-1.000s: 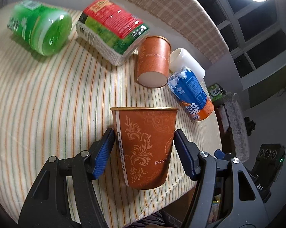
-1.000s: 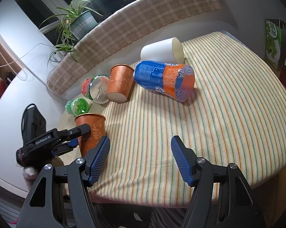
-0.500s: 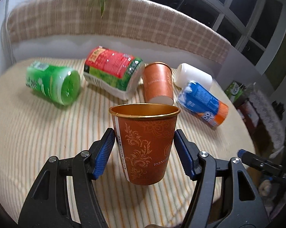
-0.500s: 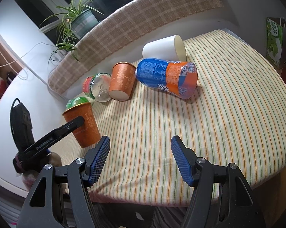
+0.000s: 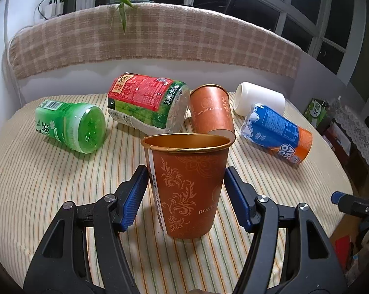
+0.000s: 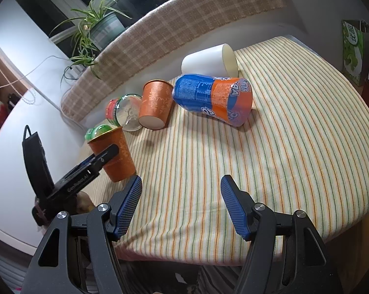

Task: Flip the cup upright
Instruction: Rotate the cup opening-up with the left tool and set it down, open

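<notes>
An orange paper cup [image 5: 188,186] with a gold rim stands upright, mouth up, on the striped tablecloth [image 5: 61,186]. My left gripper [image 5: 185,193] straddles it, its blue pads at the cup's two sides; a thin gap shows on each side. In the right wrist view the same cup [image 6: 114,153] stands near the table's left edge with the left gripper's finger across it. My right gripper [image 6: 180,203] is open and empty above the table's near edge.
A second orange cup [image 5: 212,110] lies on its side behind. Beside it lie a white cup [image 5: 259,99], a blue-orange bottle [image 5: 276,133], a red-green bottle [image 5: 147,104] and a green bottle [image 5: 71,126]. A plaid sofa back [image 5: 159,39] runs behind the table.
My left gripper has swung the cup from tilted to upright and brought it down onto the cloth. The right gripper has not moved.
</notes>
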Demonstrator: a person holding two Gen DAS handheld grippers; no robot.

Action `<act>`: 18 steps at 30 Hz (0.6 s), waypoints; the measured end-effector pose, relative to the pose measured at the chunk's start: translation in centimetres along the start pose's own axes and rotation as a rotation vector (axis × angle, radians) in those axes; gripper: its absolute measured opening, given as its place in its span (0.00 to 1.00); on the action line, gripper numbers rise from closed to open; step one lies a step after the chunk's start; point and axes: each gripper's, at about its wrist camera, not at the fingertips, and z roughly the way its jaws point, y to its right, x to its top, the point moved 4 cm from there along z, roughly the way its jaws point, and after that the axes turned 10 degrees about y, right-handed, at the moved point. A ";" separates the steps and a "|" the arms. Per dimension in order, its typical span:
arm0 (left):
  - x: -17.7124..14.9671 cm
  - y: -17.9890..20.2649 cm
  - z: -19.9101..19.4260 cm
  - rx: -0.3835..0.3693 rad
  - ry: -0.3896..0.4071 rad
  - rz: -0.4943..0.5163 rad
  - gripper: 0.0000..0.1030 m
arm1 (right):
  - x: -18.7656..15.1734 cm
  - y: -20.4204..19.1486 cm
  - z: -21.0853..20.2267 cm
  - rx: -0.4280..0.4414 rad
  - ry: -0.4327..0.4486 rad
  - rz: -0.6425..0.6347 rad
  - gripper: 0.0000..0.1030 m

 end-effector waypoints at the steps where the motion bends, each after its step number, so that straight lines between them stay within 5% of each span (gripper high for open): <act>1: -0.1 0.1 -0.1 0.000 0.004 0.008 0.64 | 0.0 -0.1 0.0 0.001 -0.001 0.000 0.64; 18: -1.6 0.4 -1.9 -0.057 -0.036 -0.004 0.64 | -0.2 -1.0 0.4 0.015 -0.009 -0.012 0.64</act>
